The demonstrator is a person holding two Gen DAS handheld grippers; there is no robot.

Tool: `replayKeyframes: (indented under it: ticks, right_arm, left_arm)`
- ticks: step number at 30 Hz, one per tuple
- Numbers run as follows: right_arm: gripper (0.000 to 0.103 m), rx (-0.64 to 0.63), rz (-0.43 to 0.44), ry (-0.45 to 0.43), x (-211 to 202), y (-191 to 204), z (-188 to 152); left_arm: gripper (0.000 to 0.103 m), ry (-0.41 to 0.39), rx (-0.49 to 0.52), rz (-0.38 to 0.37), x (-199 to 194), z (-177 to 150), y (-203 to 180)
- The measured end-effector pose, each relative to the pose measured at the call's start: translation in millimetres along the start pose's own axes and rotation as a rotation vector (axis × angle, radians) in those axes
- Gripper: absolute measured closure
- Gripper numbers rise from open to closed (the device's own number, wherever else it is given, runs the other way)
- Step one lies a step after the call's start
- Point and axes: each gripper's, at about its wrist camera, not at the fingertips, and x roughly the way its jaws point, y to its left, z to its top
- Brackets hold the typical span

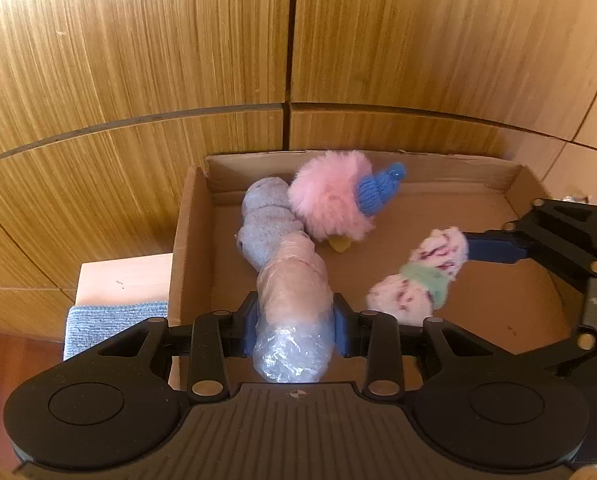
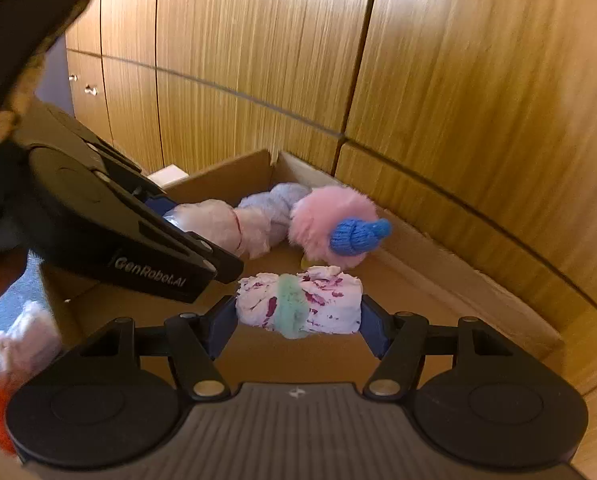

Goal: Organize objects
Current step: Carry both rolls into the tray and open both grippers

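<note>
An open cardboard box (image 1: 190, 240) stands against wooden cabinet doors. Inside lie a pink fluffy toy (image 1: 330, 200) with a blue knitted hat and a grey sock roll (image 1: 264, 220). My left gripper (image 1: 294, 320) is shut on a pink roll wrapped in clear plastic (image 1: 294, 280), which slants down into the box and touches the grey roll. My right gripper (image 2: 298, 312) is shut on a white roll with purple marks and a green band (image 2: 298, 304), held just above the box floor (image 2: 298, 356). The same white roll (image 1: 418, 276) shows at the right of the left wrist view.
Wooden cabinet doors (image 1: 178, 60) rise right behind the box. A folded blue cloth (image 1: 110, 324) and a pale wooden surface (image 1: 126, 280) lie left of the box. Blurred white and orange soft things (image 2: 14, 352) sit outside the box's near left corner.
</note>
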Motion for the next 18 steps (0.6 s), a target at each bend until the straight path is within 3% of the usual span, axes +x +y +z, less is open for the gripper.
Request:
replayKeyframes:
  ticks: [18]
  right_arm:
    - [0.041, -0.042, 0.062, 0.075, 22, -2, 6]
  left_arm:
    - [0.054, -0.036, 0.015, 0.052, 10, -6, 3]
